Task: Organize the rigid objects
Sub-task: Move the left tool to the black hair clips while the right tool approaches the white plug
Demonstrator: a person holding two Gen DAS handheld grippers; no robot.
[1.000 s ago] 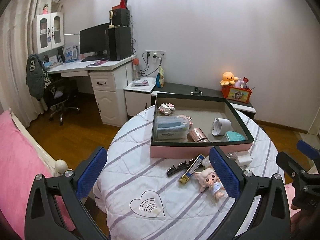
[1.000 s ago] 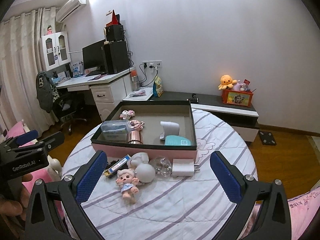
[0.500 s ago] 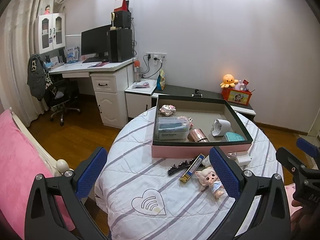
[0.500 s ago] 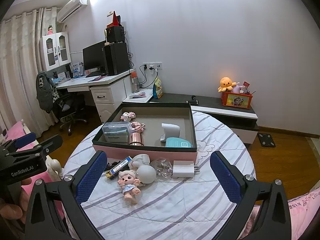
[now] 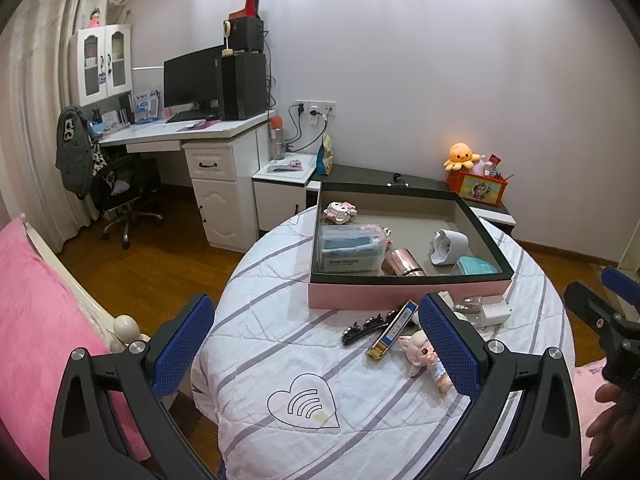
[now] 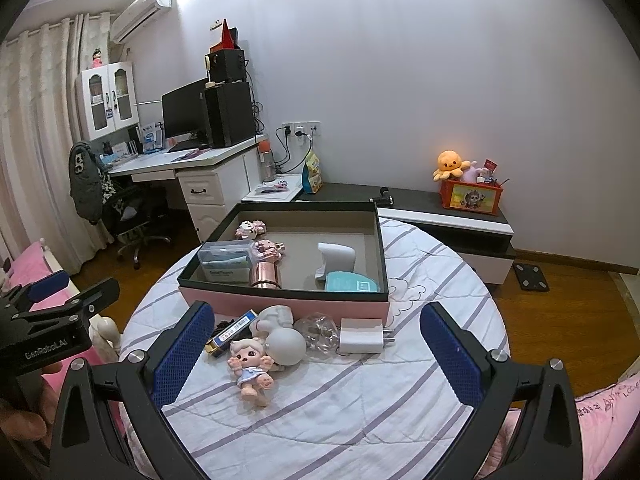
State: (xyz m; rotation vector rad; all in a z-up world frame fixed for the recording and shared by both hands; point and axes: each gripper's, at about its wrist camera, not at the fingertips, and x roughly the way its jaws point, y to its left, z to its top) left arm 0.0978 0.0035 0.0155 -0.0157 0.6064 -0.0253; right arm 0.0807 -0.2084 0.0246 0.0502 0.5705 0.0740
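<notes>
A pink box [image 5: 404, 300] [image 6: 280, 302] with dark rim stands on the round striped table and holds a clear case [image 5: 350, 250], a copper cylinder [image 6: 264, 274], a white holder [image 6: 336, 258] and a teal item. In front of it lie a doll [image 6: 250, 368] [image 5: 424, 358], a blue-gold bar [image 5: 392, 330], a black hair clip [image 5: 366, 326], a white ball [image 6: 286, 344], a clear bag [image 6: 318, 328] and a white charger [image 6: 360, 336]. My left gripper [image 5: 316, 352] is open above the table's near left. My right gripper [image 6: 316, 356] is open above the loose items. Both are empty.
A white desk [image 5: 188, 134] with monitor and office chair [image 5: 120, 196] stands at the back left. A low dark cabinet [image 6: 440, 208] with an orange toy box runs along the wall. Pink bedding [image 5: 36, 320] lies to the left. Wooden floor surrounds the table.
Both grippers have drawn back and risen slightly, so the table and box sit a little lower and farther. No object has moved.
</notes>
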